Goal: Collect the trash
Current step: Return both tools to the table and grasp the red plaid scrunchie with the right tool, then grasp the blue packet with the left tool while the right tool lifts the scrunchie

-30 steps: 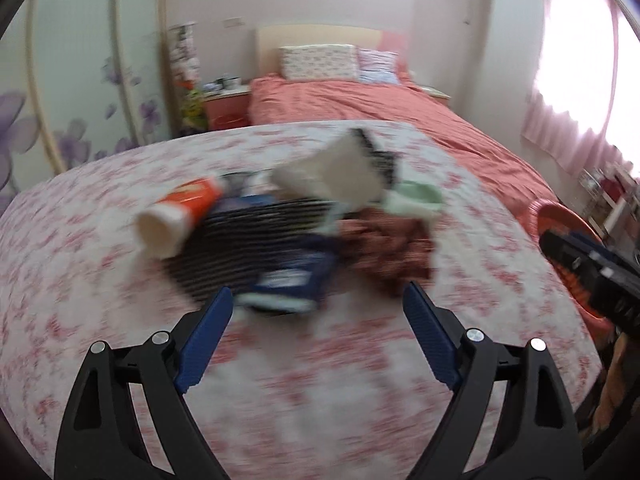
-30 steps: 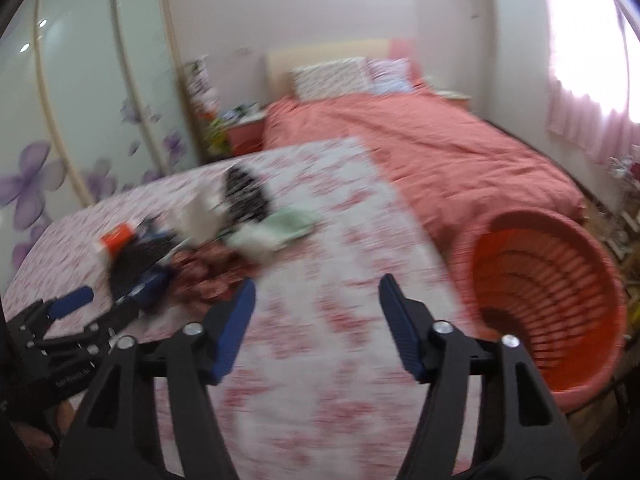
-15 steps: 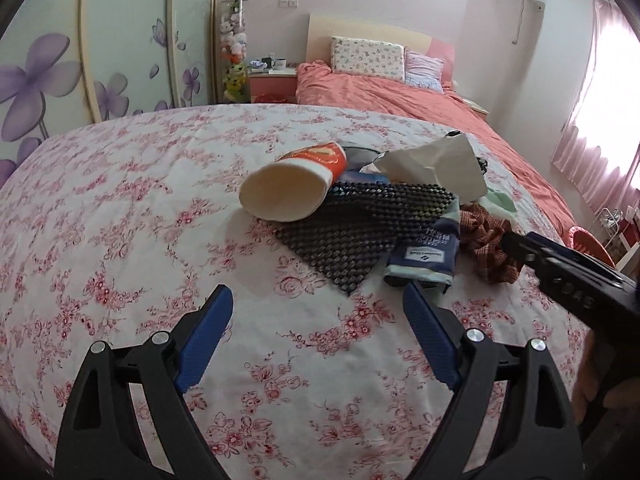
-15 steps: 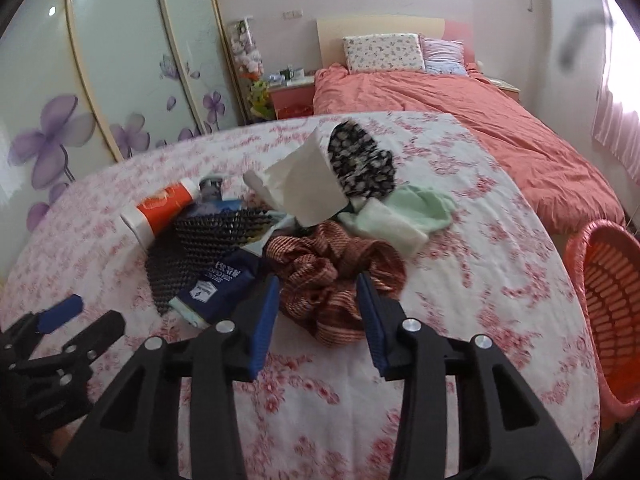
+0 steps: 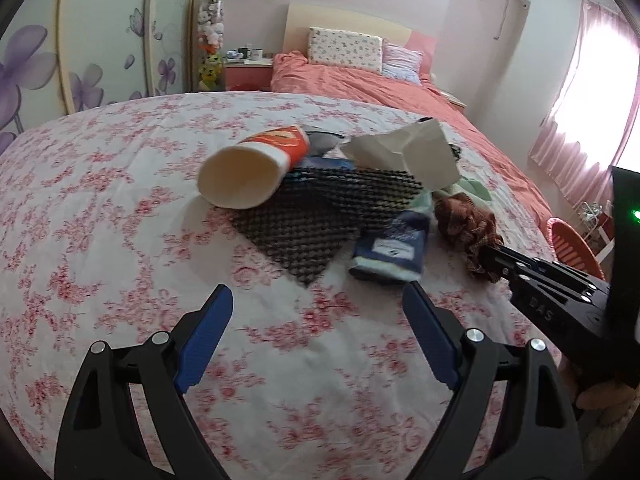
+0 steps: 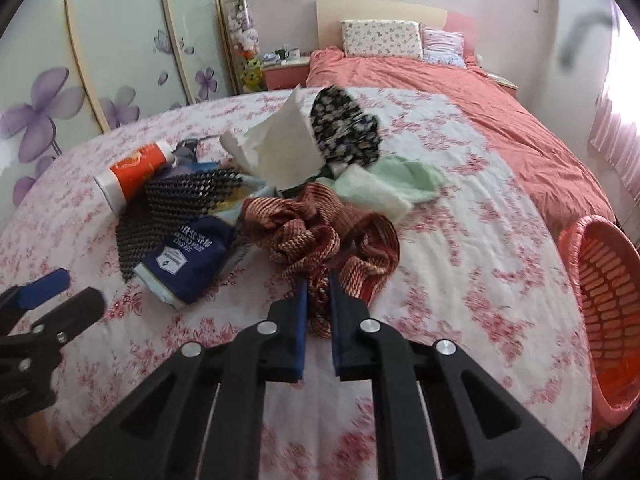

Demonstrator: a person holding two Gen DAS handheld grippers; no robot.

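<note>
A pile of litter lies on the flowered bed cover (image 5: 120,240). It holds an orange-and-white paper cup (image 5: 252,172) on its side, a black mesh mat (image 5: 320,216), a blue packet (image 5: 390,248), crumpled white paper (image 5: 416,152) and a red-brown striped cloth (image 6: 316,232). My right gripper (image 6: 318,304) is closing, its pads pinching the near edge of the striped cloth; its tip (image 5: 492,256) also shows in the left wrist view. My left gripper (image 5: 316,300) stands open above bare cover, short of the mesh mat, with nothing between its fingers.
A pale green cloth (image 6: 392,184) and a black flowered cloth (image 6: 348,128) lie behind the pile. An orange slatted basket (image 6: 608,296) stands on the floor off the bed's right edge. A second bed (image 6: 460,80), a nightstand and sliding wardrobe doors lie beyond.
My right gripper swung left from the basket side to the pile, and its jaws narrowed onto the striped cloth. The left gripper moved nearer the pile and stayed open.
</note>
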